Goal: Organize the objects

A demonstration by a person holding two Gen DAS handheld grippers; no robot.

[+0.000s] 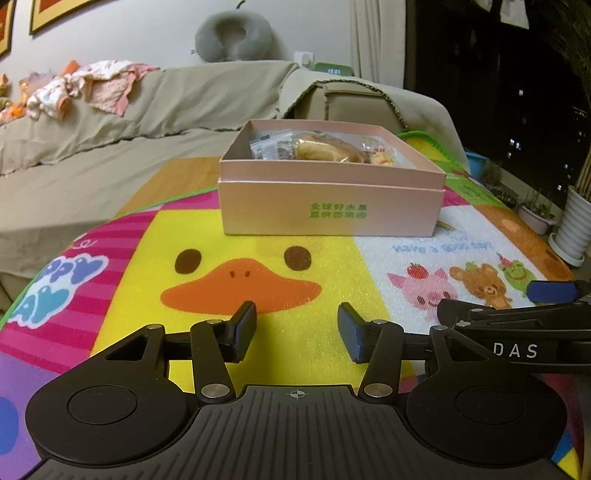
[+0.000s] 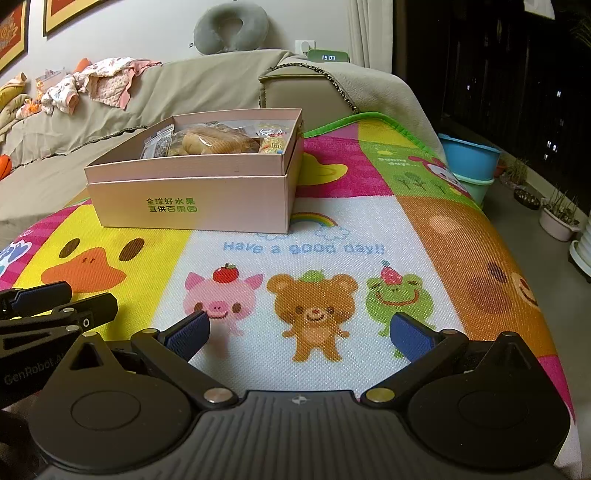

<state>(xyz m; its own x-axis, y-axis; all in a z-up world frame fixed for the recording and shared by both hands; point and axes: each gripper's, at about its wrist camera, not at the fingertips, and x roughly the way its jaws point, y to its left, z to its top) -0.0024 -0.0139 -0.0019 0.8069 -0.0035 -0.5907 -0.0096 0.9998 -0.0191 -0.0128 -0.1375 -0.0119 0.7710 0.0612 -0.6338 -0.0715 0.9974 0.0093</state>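
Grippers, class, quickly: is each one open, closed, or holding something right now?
Left gripper: open, nothing between its fingers, above the play mat.
Right gripper: open wide, empty, also over the mat; the pink box sits untouched ahead.

My table wears a bright cartoon mat (image 2: 332, 229) with a duck, pig, bear and frog. Behind it I see a beige sofa (image 1: 155, 110) strewn with baby clothes (image 1: 92, 86), a grey neck pillow (image 2: 231, 26) on the sofa back, a green clock (image 2: 328, 56), and stacked tubs (image 2: 471, 158) by the dark window.
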